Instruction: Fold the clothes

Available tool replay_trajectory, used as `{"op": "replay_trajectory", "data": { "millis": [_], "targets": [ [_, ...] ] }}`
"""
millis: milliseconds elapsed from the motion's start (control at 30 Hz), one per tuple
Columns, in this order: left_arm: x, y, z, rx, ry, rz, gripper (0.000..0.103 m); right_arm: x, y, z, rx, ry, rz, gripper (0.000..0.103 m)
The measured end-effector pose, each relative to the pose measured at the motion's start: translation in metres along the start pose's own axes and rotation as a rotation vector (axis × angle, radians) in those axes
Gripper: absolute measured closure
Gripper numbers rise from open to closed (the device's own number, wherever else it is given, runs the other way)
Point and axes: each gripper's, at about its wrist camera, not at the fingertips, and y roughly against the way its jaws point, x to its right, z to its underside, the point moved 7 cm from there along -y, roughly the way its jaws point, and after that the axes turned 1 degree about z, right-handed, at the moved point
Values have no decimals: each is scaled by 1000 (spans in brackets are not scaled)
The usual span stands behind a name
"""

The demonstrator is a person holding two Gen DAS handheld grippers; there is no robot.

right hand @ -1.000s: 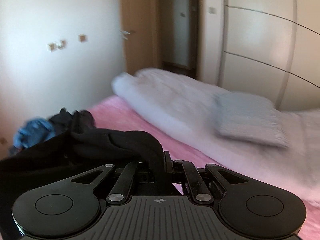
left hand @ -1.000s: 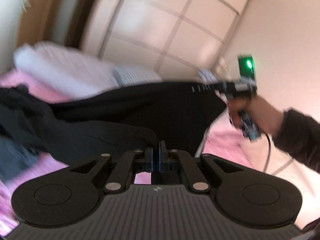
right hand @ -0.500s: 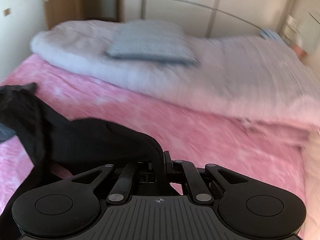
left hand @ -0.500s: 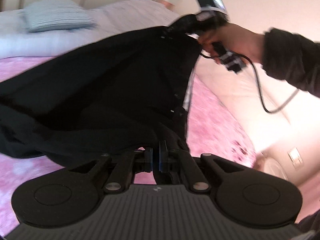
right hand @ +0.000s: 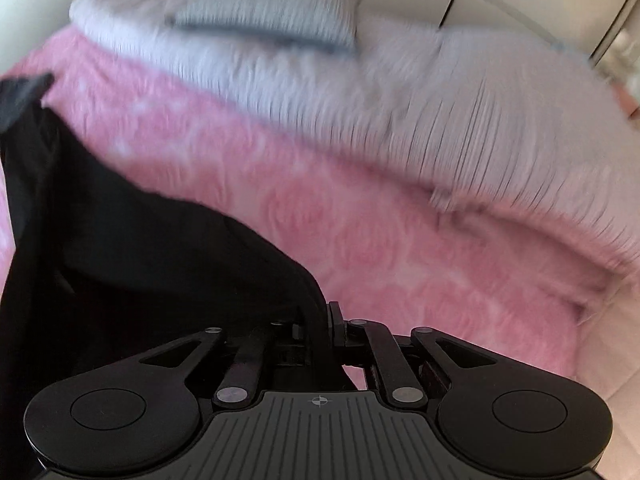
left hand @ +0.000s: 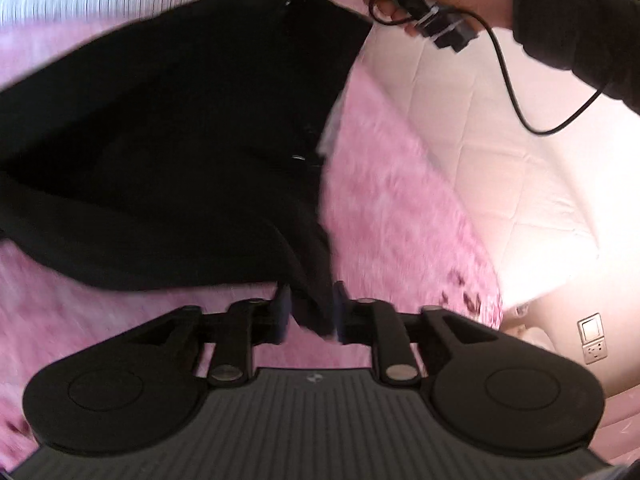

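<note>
Fuzzy pink bedspread [left hand: 400, 208]; limp black garment [left hand: 180, 140] between parted left jaws, clamped in right jaws.

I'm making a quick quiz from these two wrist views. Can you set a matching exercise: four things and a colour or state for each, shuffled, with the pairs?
Things:
1. garment
2. bedspread
3. pillow
4. left gripper

States:
A. pink, spread under the cloth
B. grey, lying at the far side of the bed
C. fingers parted, with cloth between them
D. black, held up over the bed

Pairs: 1-D, 2-A, 3-B, 4-C
</note>
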Motion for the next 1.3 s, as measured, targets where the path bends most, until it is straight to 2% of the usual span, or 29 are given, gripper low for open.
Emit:
{"op": "replay_trajectory", "data": {
  "millis": [33,67,100,167,233,400,533,700,767,900,967,1033,1100,1167,1233,1267,1300],
  "targets": [
    [1,-4,5,-20,-3,-9,79,5,-12,10,-23,6,16,70],
    [0,-6,10,-37,-7,-21,73,10,-23,21,-46,11,31,64],
    [-5,-3,14,-49,-7,-39,72,13,-30,31,-54,3,42,57],
    [-20,11,20,-65,1,-92,72,20,-32,52,-74,-59,49,55],
    [-42,31,21,-71,13,-167,72,19,-27,70,-93,-133,7,54],
    [-128,100,16,-24,53,-387,68,-29,11,87,-70,-164,-117,54],
    [-213,167,9,17,27,-564,61,-100,32,67,-31,-125,-200,53],
    [-345,230,8,9,-19,-708,60,-200,29,25,-11,-103,-243,52],
    [-410,256,10,-18,-87,-777,58,-239,22,6,-16,-110,-222,52],
    [-543,297,22,-129,-332,-930,58,-305,-9,-36,-53,-198,-160,51],
    [-587,301,26,-168,-424,-950,58,-343,-25,-52,-86,-246,-148,51],
    [-614,305,26,-186,-445,-919,58,-379,-42,-72,-127,-262,-153,51],
    [-641,310,27,-204,-465,-887,58,-418,-50,-95,-151,-253,-187,51],
    [-667,314,28,-222,-486,-856,59,-462,-54,-125,-136,-221,-264,51],
    [-683,317,33,-248,-494,-824,81,-506,-65,-159,-121,-184,-339,51],
    [-686,318,35,-258,-496,-816,102,-529,-71,-176,-113,-166,-376,51],
    [-686,324,36,-243,-491,-812,103,-551,-77,-193,-107,-146,-420,51]
  ]
}}
